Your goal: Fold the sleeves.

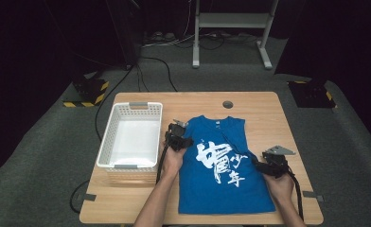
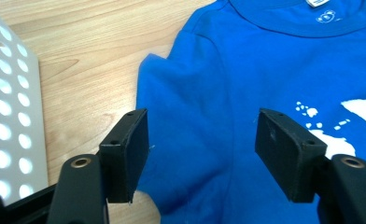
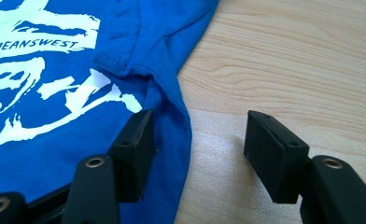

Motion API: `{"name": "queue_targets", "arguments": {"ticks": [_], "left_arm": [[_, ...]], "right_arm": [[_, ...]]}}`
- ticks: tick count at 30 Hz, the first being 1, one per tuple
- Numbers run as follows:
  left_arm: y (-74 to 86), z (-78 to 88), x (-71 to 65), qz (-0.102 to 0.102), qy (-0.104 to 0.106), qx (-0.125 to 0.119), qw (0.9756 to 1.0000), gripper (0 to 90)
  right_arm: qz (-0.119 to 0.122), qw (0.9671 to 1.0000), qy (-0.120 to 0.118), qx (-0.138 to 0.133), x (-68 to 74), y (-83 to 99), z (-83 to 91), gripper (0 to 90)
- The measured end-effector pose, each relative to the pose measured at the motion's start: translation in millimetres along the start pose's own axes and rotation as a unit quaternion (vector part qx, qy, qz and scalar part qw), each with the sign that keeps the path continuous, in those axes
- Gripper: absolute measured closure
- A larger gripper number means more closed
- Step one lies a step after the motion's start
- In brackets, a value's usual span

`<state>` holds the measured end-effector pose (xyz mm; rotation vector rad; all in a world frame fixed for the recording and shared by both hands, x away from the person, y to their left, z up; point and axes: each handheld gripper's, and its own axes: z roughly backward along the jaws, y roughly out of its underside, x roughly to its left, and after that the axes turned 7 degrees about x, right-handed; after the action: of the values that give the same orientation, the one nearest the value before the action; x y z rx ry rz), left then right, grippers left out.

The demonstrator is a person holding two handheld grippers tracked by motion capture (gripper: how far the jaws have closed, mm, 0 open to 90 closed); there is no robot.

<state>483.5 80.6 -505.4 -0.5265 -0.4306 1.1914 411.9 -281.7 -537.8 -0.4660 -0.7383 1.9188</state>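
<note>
A blue T-shirt (image 1: 221, 165) with white lettering lies flat on the wooden table (image 1: 264, 109), sleeves folded in and collar at the far end. My left gripper (image 1: 178, 138) hovers over the shirt's left edge near the shoulder. In the left gripper view the left gripper (image 2: 202, 140) stands open with the blue cloth (image 2: 218, 84) lying flat below the gap. My right gripper (image 1: 271, 166) is at the shirt's right edge. In the right gripper view the right gripper (image 3: 200, 140) is open and straddles the shirt's folded side edge (image 3: 172, 107), its left jaw over cloth and its right jaw over bare wood.
A white perforated basket (image 1: 107, 137) stands on the table left of the shirt, close to my left hand; its wall (image 2: 8, 116) shows at the left of the left gripper view. A round cable hole (image 1: 227, 104) sits near the table's far edge.
</note>
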Motion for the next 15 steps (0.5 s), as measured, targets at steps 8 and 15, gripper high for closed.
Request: {"name": "queue_targets", "arguments": {"ticks": [8,15], "left_arm": [[-6.7,-9.4,7.9,0.025,-0.023,-0.006,0.9994,40.9],[-12.0,-22.5,13.5,0.051,-0.021,0.002,0.9985,46.3]], "right_arm": [[0.0,1.0,0.002,0.0,0.2,0.0,0.0,42.4],[0.0,1.0,0.002,0.0,0.3,0.0,0.0,42.2]]}}
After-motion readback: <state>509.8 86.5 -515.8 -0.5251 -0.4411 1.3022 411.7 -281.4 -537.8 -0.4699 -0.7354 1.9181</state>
